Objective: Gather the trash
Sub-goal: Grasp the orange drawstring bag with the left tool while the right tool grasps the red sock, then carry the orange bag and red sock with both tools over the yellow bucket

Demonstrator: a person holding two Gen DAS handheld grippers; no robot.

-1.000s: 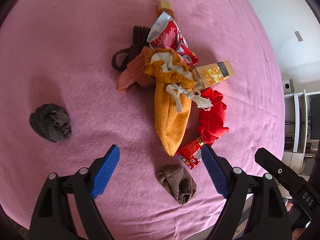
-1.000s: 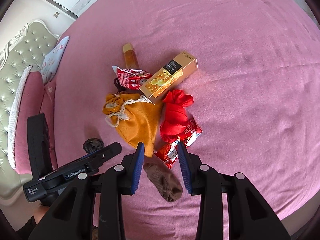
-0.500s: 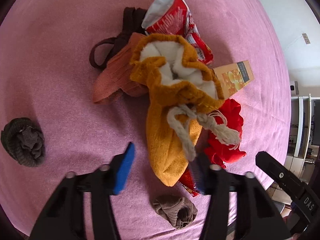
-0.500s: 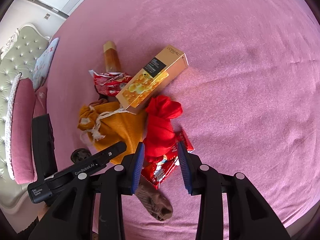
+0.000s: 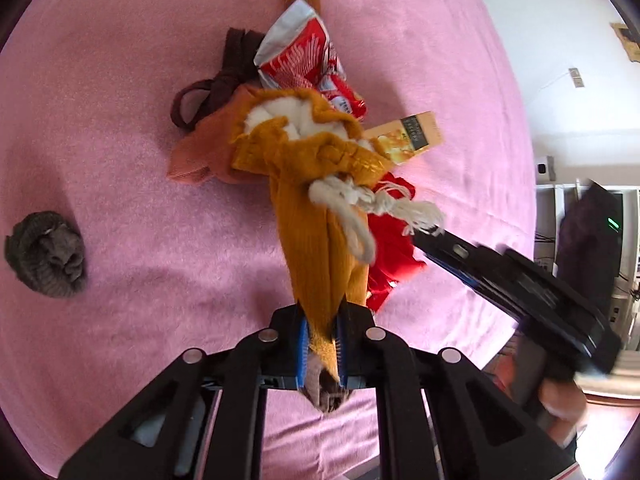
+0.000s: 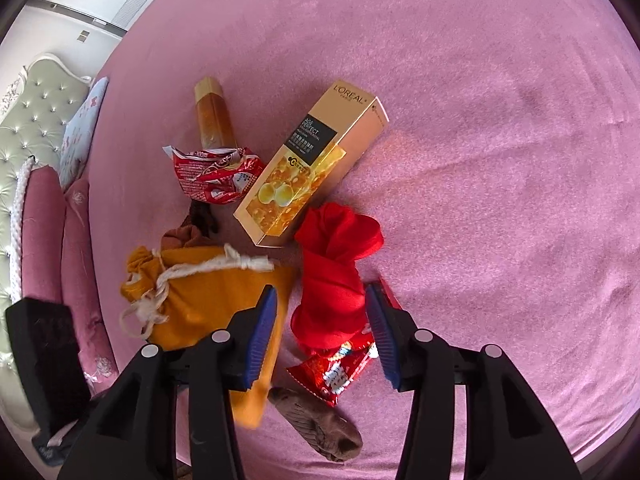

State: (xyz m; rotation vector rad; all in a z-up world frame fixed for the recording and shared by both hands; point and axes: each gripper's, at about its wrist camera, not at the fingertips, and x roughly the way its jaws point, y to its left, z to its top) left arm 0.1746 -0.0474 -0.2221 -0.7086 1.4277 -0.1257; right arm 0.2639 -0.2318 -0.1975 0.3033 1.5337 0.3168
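My left gripper (image 5: 320, 342) is shut on the bottom corner of an orange drawstring bag (image 5: 320, 208), which also shows in the right wrist view (image 6: 200, 300). My right gripper (image 6: 320, 332) is open above a red cloth (image 6: 336, 280) and a red candy wrapper (image 6: 336, 368). A gold L'Oreal box (image 6: 316, 160), a red snack wrapper (image 6: 216, 174) and an amber bottle (image 6: 212, 116) lie in the pile on the pink bedspread (image 6: 480, 120). The snack wrapper (image 5: 300, 56) and box (image 5: 412, 138) show behind the bag.
A brown sock (image 6: 316, 424) lies near the bed's front edge. A dark grey sock ball (image 5: 44, 256) sits at the left. A dark brown strap (image 5: 216, 84) and rust cloth (image 5: 204, 144) lie under the bag. A headboard (image 6: 36, 120) and pillows are at the left.
My left gripper has closed on the orange bag's bottom corner. My right gripper has moved forward over the red cloth and opened wider.
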